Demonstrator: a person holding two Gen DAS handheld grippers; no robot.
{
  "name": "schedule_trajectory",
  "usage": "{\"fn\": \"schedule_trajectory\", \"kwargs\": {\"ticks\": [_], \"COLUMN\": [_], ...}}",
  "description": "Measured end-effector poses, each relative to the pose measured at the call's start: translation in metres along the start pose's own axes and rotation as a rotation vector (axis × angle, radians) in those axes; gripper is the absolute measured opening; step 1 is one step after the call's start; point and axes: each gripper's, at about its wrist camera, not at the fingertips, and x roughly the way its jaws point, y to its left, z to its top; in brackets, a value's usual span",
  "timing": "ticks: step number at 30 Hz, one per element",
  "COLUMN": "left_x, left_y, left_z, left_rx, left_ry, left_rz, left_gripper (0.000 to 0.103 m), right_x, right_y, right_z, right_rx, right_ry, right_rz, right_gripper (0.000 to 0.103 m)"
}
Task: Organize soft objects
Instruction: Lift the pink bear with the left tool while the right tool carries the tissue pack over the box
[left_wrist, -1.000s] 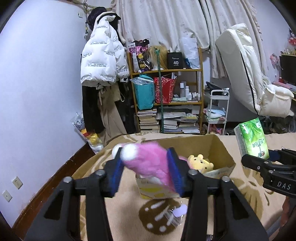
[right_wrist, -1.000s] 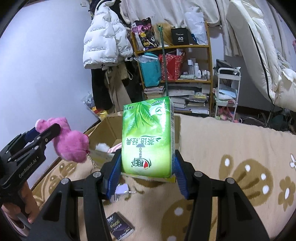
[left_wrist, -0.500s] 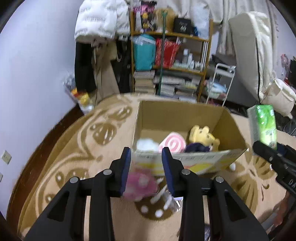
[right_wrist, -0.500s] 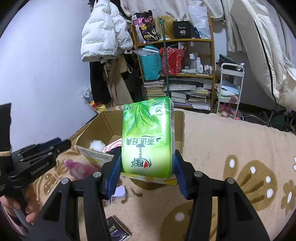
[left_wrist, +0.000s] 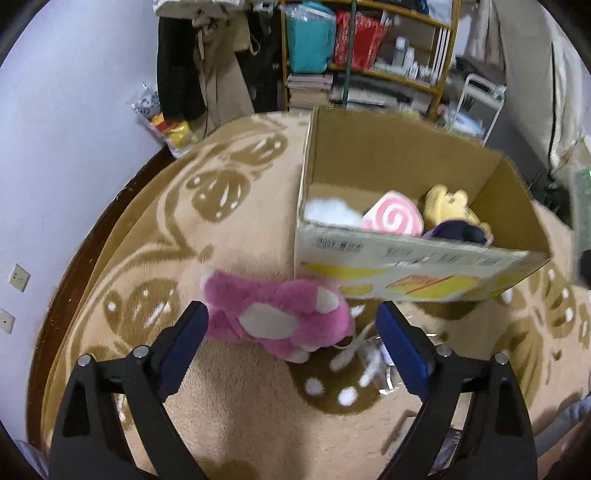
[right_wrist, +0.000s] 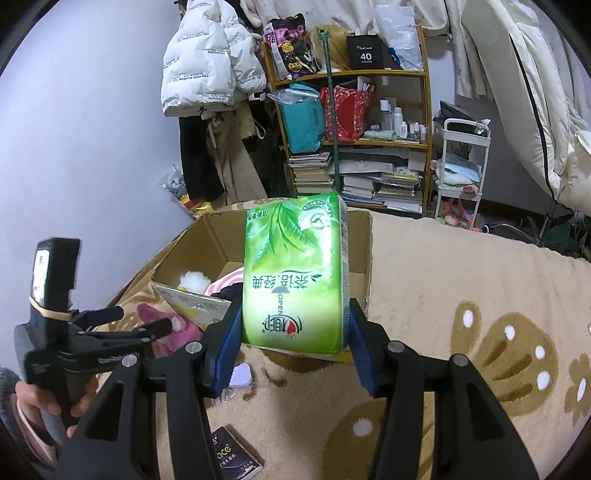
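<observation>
Now the left claw (left_wrist: 291, 334) is spread wide over the patterned blanket (left_wrist: 229, 229), and the pink plush toy (left_wrist: 280, 317) lies loose between its blue pads, just outside the near wall of the cardboard box (left_wrist: 406, 266). Meanwhile the right claw (right_wrist: 293, 345) pinches the green tissue pack (right_wrist: 295, 273) upright in front of the box, which holds a swirl cushion (left_wrist: 393, 218) and a yellow plush (left_wrist: 448, 206).

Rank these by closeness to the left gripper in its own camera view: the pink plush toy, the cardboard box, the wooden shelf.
1. Pink plush toy, between the left gripper's open fingers, on the blanket.
2. Cardboard box, just beyond, to the right.
3. Wooden shelf, far back by the wall.
</observation>
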Motion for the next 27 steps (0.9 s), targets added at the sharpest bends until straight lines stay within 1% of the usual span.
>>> {"fn": "schedule_trajectory", "kwargs": {"ticks": [2,4,6,8,11,14,15,16,26,27], "left_x": [0.011,0.019,0.026,0.032,0.041,0.050,0.051,0.052,0.047,0.046], "left_y": [-0.003,-0.005,-0.009,-0.016,-0.028,-0.039,-0.041,-0.042,-0.032,-0.028], "left_z": [0.000,0.002,0.003,0.002,-0.002,-0.007,-0.008,-0.008,-0.008,-0.008], "left_rx": [0.005,-0.002,0.005,0.034,0.094,0.153,0.162,0.165,0.118,0.110], "left_ry": [0.028,0.033,0.029,0.018,0.030,0.026,0.022,0.019,0.024,0.021], "left_rz": [0.017,0.035,0.076,0.122,0.164,0.227,0.237,0.249,0.174,0.163], "left_gripper": [0.091,0.091,0.091,0.091,0.091,0.091,0.089,0.084,0.071,0.067], "right_x": [0.002,0.003,0.005,0.006,0.009,0.013,0.015,0.017,0.044,0.047], "right_y": [-0.002,-0.003,-0.004,-0.004,-0.005,-0.005,-0.006,-0.005,-0.008,-0.008], "right_z": [0.000,-0.001,-0.001,-0.001,-0.002,-0.001,0.000,0.002,0.016,0.018], "right_rx": [0.008,0.013,0.019,0.025,0.031,0.037,0.036,0.033,0.050,0.046], "right_ry": [0.005,0.009,0.007,0.009,0.015,0.017,0.017,0.018,0.034,0.034], "right_rz": [0.000,-0.004,-0.010,-0.009,-0.007,-0.007,-0.007,-0.009,0.007,0.007], "right_gripper": [0.056,0.056,0.056,0.056,0.056,0.056,0.056,0.056,0.057,0.057]}}
